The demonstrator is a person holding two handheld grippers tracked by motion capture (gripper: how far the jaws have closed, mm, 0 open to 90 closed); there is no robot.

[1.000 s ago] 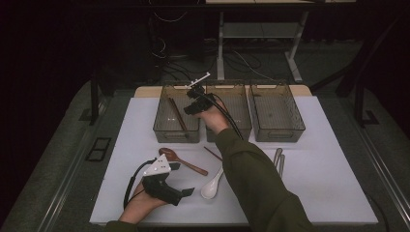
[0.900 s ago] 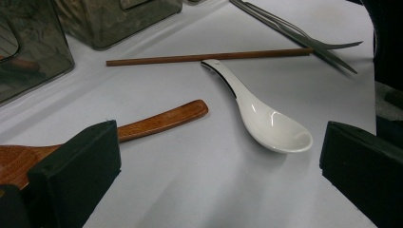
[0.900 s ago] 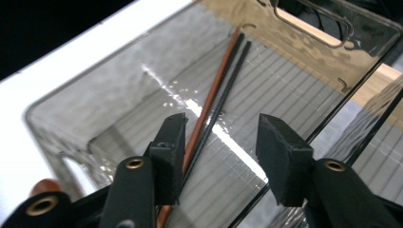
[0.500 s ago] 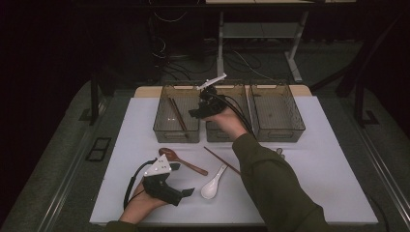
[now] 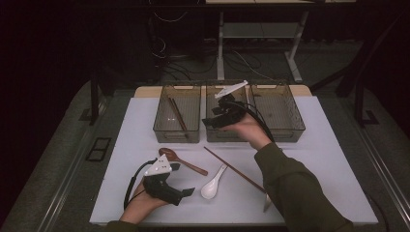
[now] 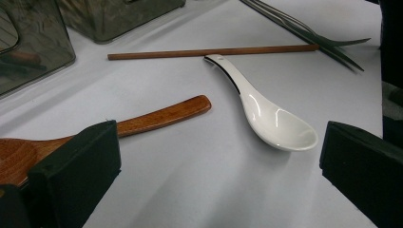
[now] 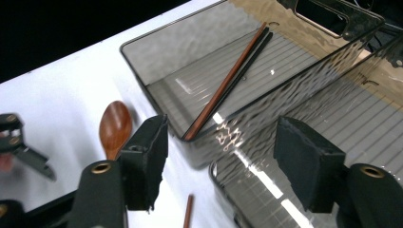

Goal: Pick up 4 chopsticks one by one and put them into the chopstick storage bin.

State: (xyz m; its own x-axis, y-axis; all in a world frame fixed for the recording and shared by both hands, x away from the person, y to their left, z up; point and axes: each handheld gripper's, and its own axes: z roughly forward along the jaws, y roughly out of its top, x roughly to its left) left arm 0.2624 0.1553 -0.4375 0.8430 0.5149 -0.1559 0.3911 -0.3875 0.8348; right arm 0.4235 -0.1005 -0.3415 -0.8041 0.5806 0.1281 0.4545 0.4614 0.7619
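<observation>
my right gripper is up over the middle bin, jaws wide and empty. two chopsticks lie in the left bin, so i'd guess i'm between picks in sorting utensils. left gripper rests on the table, jaws wide, aimed at the white spoon. next up: grab the loose chopstick.
</observation>
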